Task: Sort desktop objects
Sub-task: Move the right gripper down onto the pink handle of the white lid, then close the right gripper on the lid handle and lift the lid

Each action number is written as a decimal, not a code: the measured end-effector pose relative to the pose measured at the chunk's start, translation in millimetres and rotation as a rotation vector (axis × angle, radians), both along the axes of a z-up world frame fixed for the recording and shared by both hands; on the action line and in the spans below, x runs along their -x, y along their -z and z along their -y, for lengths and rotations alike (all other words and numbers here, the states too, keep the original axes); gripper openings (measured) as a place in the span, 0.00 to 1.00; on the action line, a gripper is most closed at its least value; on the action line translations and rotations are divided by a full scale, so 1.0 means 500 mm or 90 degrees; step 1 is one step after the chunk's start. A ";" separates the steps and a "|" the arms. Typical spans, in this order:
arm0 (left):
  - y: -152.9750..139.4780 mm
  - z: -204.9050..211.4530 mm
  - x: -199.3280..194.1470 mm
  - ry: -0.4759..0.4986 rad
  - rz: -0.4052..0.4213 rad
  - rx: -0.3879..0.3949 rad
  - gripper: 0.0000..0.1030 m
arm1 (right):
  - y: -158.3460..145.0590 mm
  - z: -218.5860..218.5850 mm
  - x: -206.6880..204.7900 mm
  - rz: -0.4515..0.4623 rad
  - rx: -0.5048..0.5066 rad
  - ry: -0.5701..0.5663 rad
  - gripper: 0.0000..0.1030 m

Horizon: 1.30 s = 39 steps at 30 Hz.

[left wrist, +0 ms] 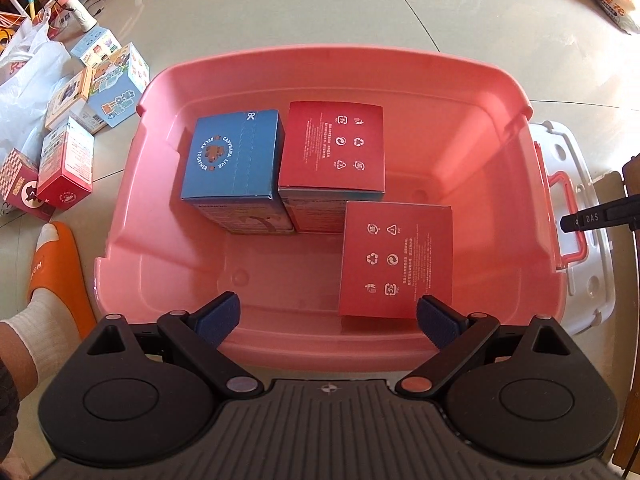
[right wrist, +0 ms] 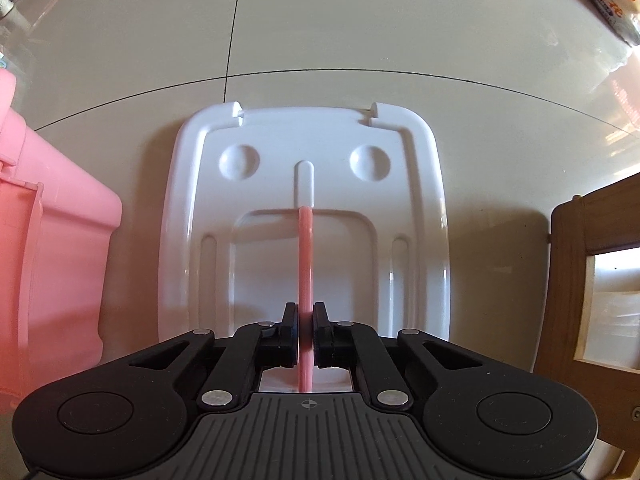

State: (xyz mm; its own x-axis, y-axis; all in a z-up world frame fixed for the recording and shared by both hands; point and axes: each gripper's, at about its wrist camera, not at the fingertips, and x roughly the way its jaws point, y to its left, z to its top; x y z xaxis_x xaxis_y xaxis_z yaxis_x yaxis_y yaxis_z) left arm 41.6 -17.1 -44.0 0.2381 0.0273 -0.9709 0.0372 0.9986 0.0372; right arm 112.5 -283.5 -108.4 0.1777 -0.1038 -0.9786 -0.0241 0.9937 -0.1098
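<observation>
The left tool (left wrist: 328, 322) hangs spread and empty over the near rim of the pink bin (left wrist: 496, 80). Inside it lie three boxes: a red box (left wrist: 396, 258) nearest, at about one o'clock from the tool, then another red box (left wrist: 332, 148) and a blue box (left wrist: 234, 156) side by side at twelve. Off at ten o'clock, some six loose boxes (left wrist: 68, 168) wait on the floor, so I'd judge the sorting roughly a third done. The right tool (right wrist: 306, 330) is pressed together on the pink handle (right wrist: 305, 256) of the one white lid (right wrist: 308, 140), which lies on the floor beside the bin.

The blue box (left wrist: 234, 160) reads "CAPYBARA LIVE RELAX TOGETHER"; the black clip (left wrist: 592, 218) reads "DAS".
</observation>
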 end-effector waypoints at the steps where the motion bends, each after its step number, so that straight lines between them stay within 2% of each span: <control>1: 0.000 0.000 0.000 0.001 -0.001 0.000 0.95 | -0.001 -0.001 -0.004 -0.001 0.001 -0.001 0.06; 8: 0.002 -0.002 -0.003 0.000 -0.002 0.001 0.95 | 0.014 -0.009 -0.011 -0.007 0.012 -0.013 0.06; 17: 0.000 -0.004 -0.003 0.000 -0.005 0.001 0.95 | 0.004 0.002 0.008 0.003 0.012 -0.036 0.05; 28: -0.028 -0.001 0.003 0.000 -0.001 0.012 0.95 | -0.081 0.019 0.018 0.067 0.018 -0.013 0.05; 39: -0.059 -0.010 0.010 -0.006 0.006 0.023 0.95 | -0.194 0.039 0.050 0.120 0.022 -0.014 0.05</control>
State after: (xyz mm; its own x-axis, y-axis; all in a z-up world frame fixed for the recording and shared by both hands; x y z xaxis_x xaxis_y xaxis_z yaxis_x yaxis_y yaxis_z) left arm 36.5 -12.0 -14.2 0.2478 -0.0060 -0.9688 0.0268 0.9996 0.0007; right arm 87.4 -303.0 -11.4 0.3601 -0.1312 -0.9236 -0.0216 0.9886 -0.1489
